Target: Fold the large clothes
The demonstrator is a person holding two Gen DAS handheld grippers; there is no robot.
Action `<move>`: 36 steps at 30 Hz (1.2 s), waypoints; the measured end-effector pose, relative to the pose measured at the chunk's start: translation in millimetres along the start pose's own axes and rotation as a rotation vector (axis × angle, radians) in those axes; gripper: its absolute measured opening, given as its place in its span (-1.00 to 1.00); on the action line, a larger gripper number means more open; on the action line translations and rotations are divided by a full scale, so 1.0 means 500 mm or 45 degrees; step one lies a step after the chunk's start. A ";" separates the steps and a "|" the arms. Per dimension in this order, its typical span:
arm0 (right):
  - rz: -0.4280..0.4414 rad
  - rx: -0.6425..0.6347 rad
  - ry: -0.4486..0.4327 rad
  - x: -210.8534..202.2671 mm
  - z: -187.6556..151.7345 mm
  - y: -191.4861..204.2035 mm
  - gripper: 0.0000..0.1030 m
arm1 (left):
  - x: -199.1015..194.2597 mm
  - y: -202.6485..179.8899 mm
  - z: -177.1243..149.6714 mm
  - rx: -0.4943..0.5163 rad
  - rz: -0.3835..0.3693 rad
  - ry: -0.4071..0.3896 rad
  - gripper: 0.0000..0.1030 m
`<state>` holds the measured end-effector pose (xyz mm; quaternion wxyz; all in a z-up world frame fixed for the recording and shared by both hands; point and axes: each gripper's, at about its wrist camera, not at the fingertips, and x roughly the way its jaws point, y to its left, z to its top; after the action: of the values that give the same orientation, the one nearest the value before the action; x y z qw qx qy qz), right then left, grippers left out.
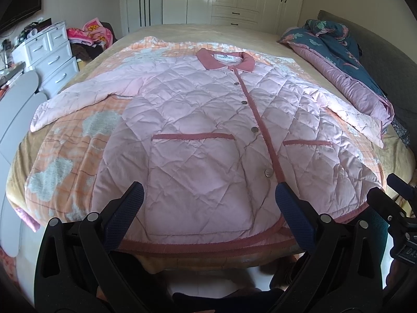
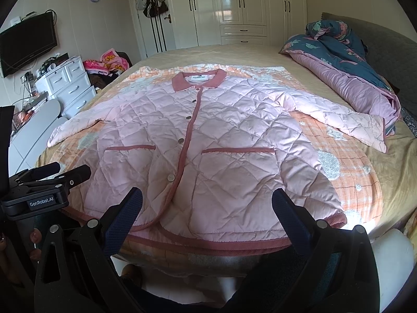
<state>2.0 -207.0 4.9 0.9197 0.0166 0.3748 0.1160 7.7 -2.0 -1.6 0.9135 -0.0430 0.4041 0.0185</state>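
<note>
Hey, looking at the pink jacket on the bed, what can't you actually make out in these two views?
- Collar label on the quilted jacket: print too small in both views.
- Hem: its ends are covered by the right gripper fingers in the right wrist view.
- Jacket's back: face down on the blanket.
- Left gripper: open, touching nothing.

Pink quilted jacket [image 1: 208,130] lies flat, buttoned, front up, sleeves spread, on the bed.

A home bedroom: bed [image 2: 260,54], wardrobe [image 2: 234,5], wall television [image 2: 27,44]
</note>
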 end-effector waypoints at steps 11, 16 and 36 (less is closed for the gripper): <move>0.007 -0.005 0.015 0.034 0.044 0.009 0.92 | 0.027 0.004 0.036 -0.007 -0.004 0.017 0.84; 0.014 -0.014 0.019 0.050 0.071 0.012 0.92 | 0.038 0.018 0.064 -0.032 -0.007 0.009 0.84; 0.023 0.051 -0.016 0.126 0.239 -0.023 0.92 | 0.092 0.032 0.227 -0.106 -0.054 -0.022 0.84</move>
<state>130.6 -197.0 46.1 0.9204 0.0392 0.3711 0.1168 121.1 24.4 39.2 0.9145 -0.0894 0.3942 0.0162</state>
